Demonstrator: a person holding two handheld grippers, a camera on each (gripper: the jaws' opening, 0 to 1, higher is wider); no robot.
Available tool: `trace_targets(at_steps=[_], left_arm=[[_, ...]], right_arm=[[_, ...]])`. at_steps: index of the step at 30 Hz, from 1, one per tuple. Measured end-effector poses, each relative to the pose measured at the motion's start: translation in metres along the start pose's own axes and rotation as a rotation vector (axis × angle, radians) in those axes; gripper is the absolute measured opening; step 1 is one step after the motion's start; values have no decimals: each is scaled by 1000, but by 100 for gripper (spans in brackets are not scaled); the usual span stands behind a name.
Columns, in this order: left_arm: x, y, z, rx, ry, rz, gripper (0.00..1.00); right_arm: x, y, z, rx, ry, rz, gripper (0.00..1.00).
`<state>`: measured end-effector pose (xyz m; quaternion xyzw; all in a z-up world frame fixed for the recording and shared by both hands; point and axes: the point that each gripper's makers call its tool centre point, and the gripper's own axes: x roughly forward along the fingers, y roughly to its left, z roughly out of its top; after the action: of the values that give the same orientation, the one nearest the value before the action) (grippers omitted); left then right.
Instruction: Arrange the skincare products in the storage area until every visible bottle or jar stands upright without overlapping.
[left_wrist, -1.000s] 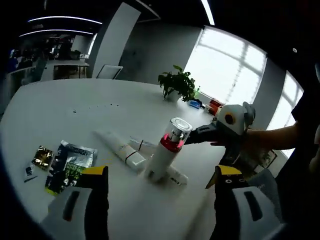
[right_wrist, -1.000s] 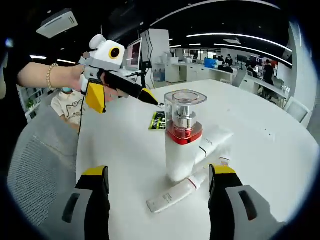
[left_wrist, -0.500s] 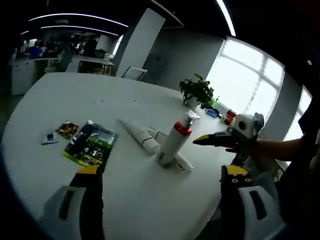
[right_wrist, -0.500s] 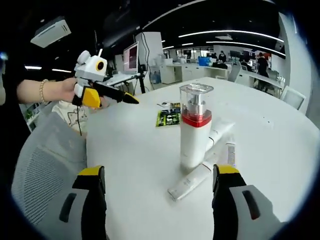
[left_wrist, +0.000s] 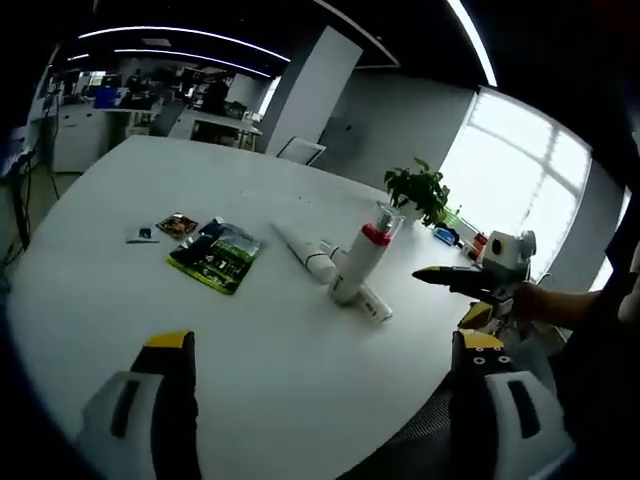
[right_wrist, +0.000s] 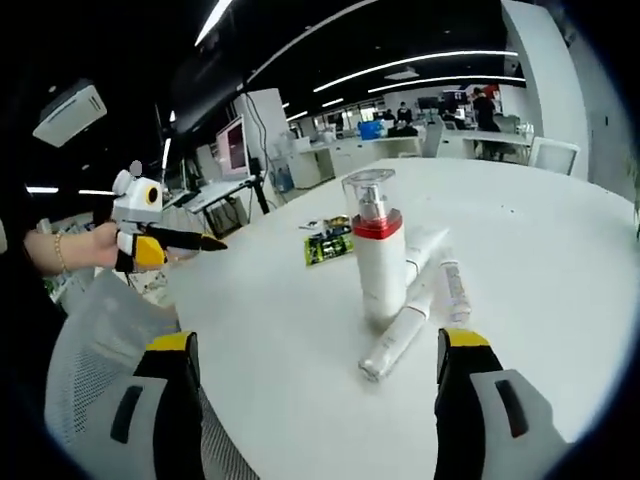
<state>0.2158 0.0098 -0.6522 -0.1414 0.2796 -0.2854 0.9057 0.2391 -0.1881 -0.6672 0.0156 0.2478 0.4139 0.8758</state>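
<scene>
pump bottle (right_wrist: 380, 260) upright, 3 tubes (right_wrist: 403, 334) flat

The left gripper (left_wrist: 318, 372) rises from the bottom of the left gripper view, jaws spread wide, gripping nothing. The right gripper (right_wrist: 312, 370) stands likewise in the right gripper view, jaws wide apart. At mid-left there, a hand (right_wrist: 98, 247) holds the left gripper.

Smooth white worktop (right_wrist: 300, 330), faintly sheeny under the lights. The white plastic pump bottle (right_wrist: 380, 262) carries a clear glossy cap and a shiny red collar. Beside it, white soft-plastic tubes (right_wrist: 398, 340) look satin. The green foil sachet (left_wrist: 215, 256) glints, crinkled.
</scene>
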Motion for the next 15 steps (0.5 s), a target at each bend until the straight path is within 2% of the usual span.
trace_targets(at_steps=[2,8,15], left_arm=[[-3,0,-1,0,-1,6,99],[-7,3,-2,1,1,33,99],[1,2,-3,-2,18,29,98]], right_arm=[[-2,3,1,8,-3,-3,99],[-3,12,-13,30,11,-10,99],[-2,21,-26,49,30,-11,99]])
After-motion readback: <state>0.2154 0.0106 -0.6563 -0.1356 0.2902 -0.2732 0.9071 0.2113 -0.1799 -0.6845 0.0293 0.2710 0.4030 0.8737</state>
